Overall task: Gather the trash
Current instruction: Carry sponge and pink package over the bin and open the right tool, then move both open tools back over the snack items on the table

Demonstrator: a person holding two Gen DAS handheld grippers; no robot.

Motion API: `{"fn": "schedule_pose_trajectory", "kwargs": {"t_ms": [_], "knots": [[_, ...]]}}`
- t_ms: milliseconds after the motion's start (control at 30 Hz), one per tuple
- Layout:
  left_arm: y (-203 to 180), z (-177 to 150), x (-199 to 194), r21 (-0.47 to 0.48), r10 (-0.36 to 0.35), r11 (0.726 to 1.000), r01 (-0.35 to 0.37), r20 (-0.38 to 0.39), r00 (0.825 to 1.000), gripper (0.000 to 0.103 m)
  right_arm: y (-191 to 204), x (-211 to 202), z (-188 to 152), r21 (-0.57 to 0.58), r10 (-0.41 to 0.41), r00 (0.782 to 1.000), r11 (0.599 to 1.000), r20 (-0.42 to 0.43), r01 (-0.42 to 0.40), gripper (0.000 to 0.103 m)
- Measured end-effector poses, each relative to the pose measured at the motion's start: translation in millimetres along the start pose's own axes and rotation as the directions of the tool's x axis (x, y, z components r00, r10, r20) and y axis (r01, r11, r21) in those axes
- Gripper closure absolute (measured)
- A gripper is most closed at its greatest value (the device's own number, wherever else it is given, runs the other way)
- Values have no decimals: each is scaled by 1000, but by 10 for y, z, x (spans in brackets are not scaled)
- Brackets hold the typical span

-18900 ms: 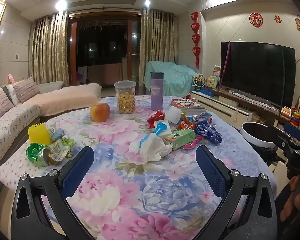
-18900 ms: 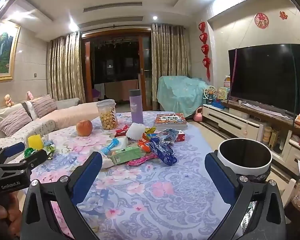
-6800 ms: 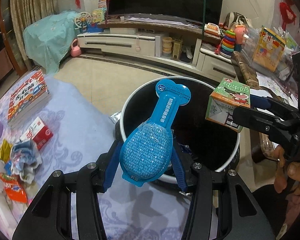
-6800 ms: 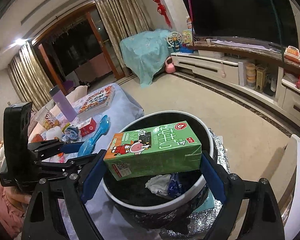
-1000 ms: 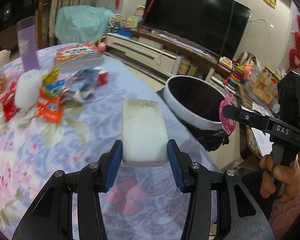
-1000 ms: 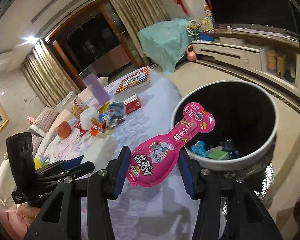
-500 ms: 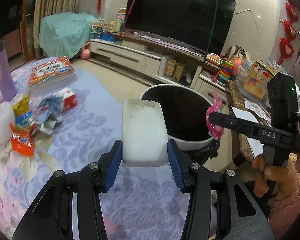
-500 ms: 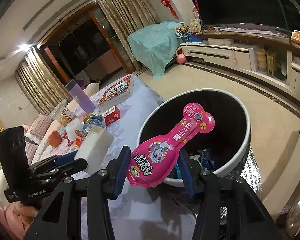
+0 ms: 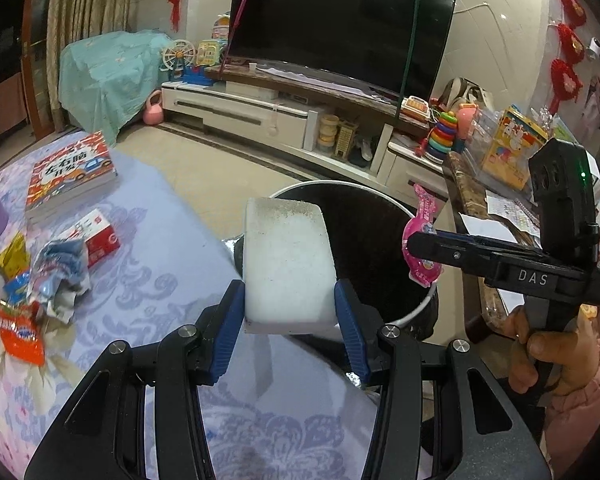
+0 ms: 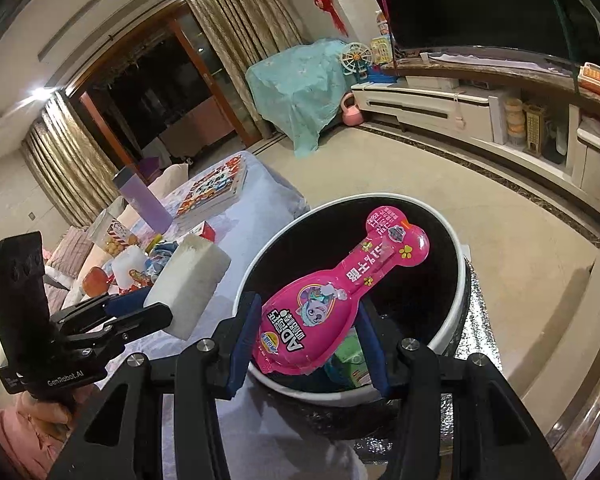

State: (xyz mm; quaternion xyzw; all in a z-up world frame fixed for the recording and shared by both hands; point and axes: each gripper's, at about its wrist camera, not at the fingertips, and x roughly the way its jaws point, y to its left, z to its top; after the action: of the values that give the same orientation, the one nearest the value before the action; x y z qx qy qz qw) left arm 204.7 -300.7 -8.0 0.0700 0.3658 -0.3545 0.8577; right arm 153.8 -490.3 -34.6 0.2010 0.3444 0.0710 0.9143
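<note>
Left wrist view: my left gripper [image 9: 290, 312] sits at lower centre of frame, blue pads clamped on both sides of a white foam block [image 9: 287, 266].
Block position: frame centre, in front of the near rim of the trash bin [image 9: 414, 310], not clearly inside it.
Table: blue floral tablecloth [image 9: 148, 240] fills the left half; crumpled wrappers [image 9: 40, 280] at the left edge, a red-and-white carton [image 9: 96, 234] just above them, a book [image 9: 70, 170] at upper left.
Right wrist view: my right gripper [image 10: 308, 340] at lower centre, jaws closed on the wide end of a pink snack pack [image 10: 332, 296].
Pack position: over the bin's dark opening, narrow end pointing to the upper right.
Bin contents: green and blue trash, partly hidden under the pack.
</note>
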Motion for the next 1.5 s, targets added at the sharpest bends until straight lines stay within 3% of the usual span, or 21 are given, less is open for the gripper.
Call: {"fn": "schedule_pose_trajectory", "kwargs": {"t_ms": [800,900,967,1133,1167,1233,1367,1433,1500], "knots": [[-55,180,473,13,-29,999,31,-76,997,57,-218,133,153,26,-16,998,999,-58,17,52],[-62,192,531,5,-26,1000,27,-91,996,54,-225,143,178,23,-15,998,1000,-60,16,52],[-63,196,561,-3,-25,1000,25,-104,994,41,-229,146,189,23,-19,998,1000,-59,20,52],[-43,142,483,-16,-23,1000,22,-85,996,31,-260,88,185,50,-21,999,998,-37,23,52],[-24,121,457,-22,-26,999,25,-80,996,31,-261,70,188,54,-21,999,998,-30,23,50],[0,68,402,-32,-20,999,18,-70,997,31,-244,27,171,64,-18,1000,998,-18,19,36],[136,-108,234,-82,-4,997,0,-52,999,29,-118,-56,112,67,-9,1000,998,18,8,20],[218,-213,133,-108,7,994,-12,-42,999,29,-47,-71,80,76,4,1000,997,30,-6,7],[312,-331,17,-135,22,990,-26,-32,999,29,57,-73,25,82,24,999,996,42,-28,6]]}}
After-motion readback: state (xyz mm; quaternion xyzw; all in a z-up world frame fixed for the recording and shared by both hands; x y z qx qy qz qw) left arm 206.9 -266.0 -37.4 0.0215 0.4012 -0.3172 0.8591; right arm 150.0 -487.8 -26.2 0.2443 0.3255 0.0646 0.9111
